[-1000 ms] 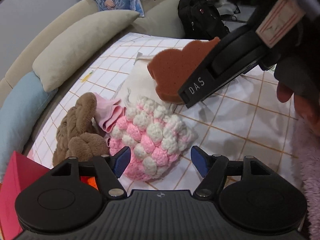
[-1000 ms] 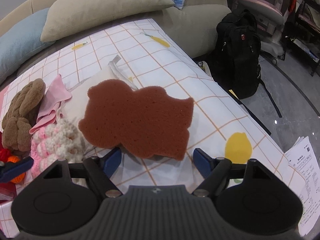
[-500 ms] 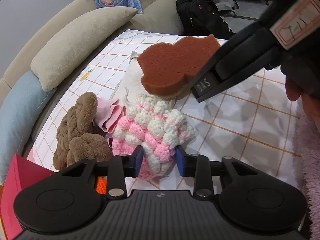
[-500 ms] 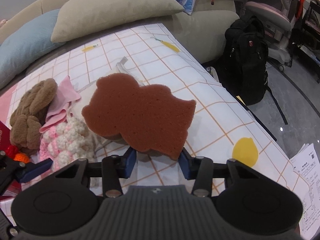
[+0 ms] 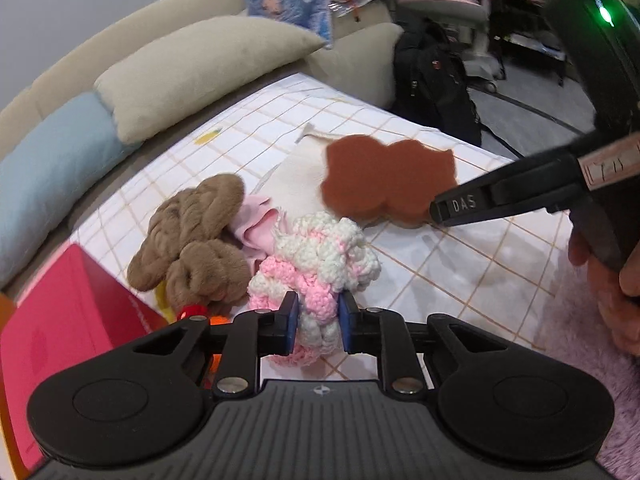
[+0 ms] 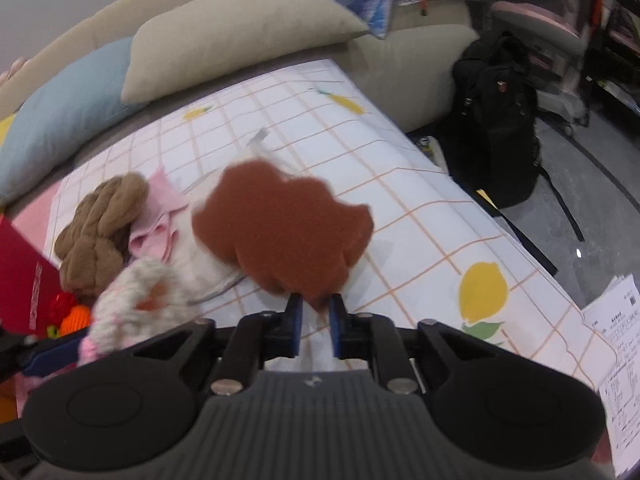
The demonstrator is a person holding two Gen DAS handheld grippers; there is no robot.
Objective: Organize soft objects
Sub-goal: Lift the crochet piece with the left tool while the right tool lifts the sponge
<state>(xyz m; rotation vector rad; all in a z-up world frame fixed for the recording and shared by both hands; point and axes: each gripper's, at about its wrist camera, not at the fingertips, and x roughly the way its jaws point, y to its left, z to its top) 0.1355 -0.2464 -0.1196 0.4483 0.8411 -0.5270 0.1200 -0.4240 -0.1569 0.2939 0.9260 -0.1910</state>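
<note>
Left gripper (image 5: 316,322) clamps the crocheted pink-and-white piece (image 5: 320,264); right gripper (image 6: 314,322), jaws closing, pinches the brown sponge (image 6: 284,232) by its edge, so it may slip out.

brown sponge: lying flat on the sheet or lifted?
Lifted, it seems. The right gripper, jaws closing, pinches the brown sponge at its near edge; from the left wrist its far side looks raised off the checked sheet.

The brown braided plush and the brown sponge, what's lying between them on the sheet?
In the left wrist view, a crumpled pink cloth and a cream cloth lie between the brown braided plush and the brown sponge.
</note>
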